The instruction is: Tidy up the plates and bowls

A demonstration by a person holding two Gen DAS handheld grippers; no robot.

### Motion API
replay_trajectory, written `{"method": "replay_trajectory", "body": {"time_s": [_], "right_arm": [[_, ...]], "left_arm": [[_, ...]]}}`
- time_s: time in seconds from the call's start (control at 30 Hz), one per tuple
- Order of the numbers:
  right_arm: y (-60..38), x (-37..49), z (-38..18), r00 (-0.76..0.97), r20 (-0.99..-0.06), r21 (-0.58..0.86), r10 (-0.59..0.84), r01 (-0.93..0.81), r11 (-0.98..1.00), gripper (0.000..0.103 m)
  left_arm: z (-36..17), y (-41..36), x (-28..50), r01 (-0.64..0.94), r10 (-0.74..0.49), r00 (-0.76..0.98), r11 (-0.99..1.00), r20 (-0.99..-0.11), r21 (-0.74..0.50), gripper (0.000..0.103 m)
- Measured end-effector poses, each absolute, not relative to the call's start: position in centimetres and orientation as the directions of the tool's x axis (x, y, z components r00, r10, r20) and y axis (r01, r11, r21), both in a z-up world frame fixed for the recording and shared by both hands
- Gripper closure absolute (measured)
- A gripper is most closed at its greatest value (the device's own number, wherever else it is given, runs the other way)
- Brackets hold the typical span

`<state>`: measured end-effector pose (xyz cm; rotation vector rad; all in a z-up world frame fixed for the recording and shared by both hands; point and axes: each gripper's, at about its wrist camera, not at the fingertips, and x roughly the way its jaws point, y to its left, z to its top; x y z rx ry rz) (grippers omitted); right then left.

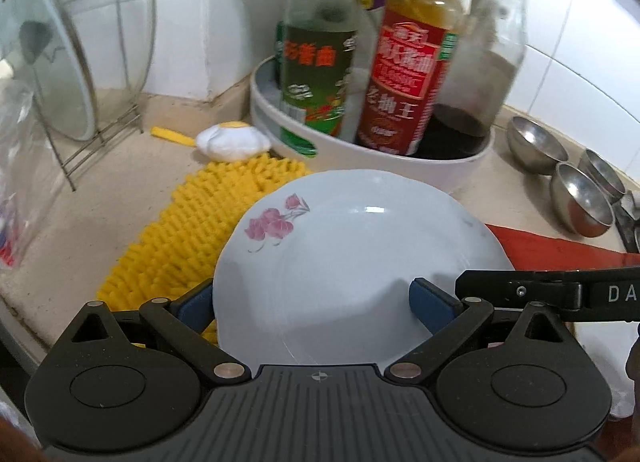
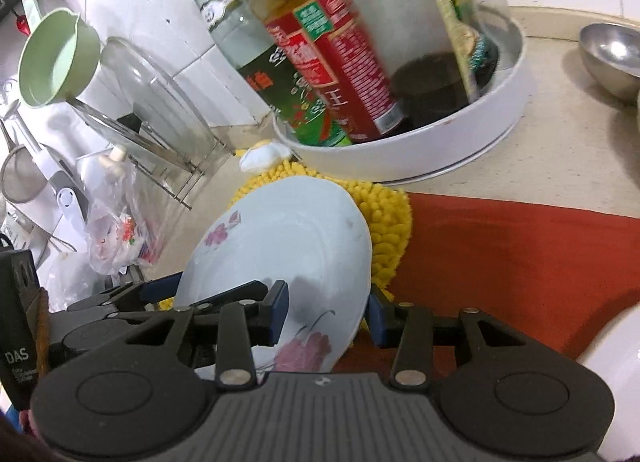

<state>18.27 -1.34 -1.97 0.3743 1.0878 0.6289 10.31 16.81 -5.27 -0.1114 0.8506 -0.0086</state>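
Observation:
A white plate with pink flowers (image 1: 352, 262) is held tilted above the counter, over a yellow chenille mat (image 1: 200, 230). My left gripper (image 1: 314, 298) has one blue pad under the plate's near rim and one on top of it, shut on the plate. In the right wrist view the same plate (image 2: 288, 254) stands on edge between my right gripper's (image 2: 328, 314) blue pads, which close on its rim. The left gripper (image 2: 160, 302) also shows there, at the plate's left edge. Steel bowls (image 1: 580, 206) sit at the right on the counter.
A white round tray (image 1: 440, 166) with several sauce bottles stands just behind the plate. A wire rack with glass lids (image 1: 80, 62) is at the left. A red cloth (image 2: 520, 262) lies to the right. A plastic bag (image 2: 120, 230) sits at the left.

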Motion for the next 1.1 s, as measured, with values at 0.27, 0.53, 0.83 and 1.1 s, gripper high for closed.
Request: {"method": "replay_trajectory", "body": {"time_s": [0.27,0.53,0.83,1.1], "right_arm": [[-5.4,17.1,-1.2,0.370,-0.684,0.575,0.629,-0.257,0.777,0.065],[-10.4,15.4,-0.8,0.426,-0.674,0.574,0.604,-0.213,0.790,0.065],[-16.6,13.3,-0.3,0.486,-0.672,0.568,0.559,-0.146,0.810,0.065],[-21.3,11.1,-0.3,0.507,-0.694,0.552,0.511,-0.082,0.830,0.065]], "left_arm": [[-4.3,12.9,10.4,0.028,-0.090,0.672,0.995,-0.735,-0.096,0.003],[-3.6,7.8,10.4,0.112,-0.133,0.676,0.991,-0.725,-0.077,0.003],[-3.3,1.9,10.4,0.221,-0.204,0.668,0.973,-0.715,-0.071,0.003],[-4.0,-2.6,9.8,0.297,-0.265,0.627,0.951,-0.733,-0.090,0.003]]}}
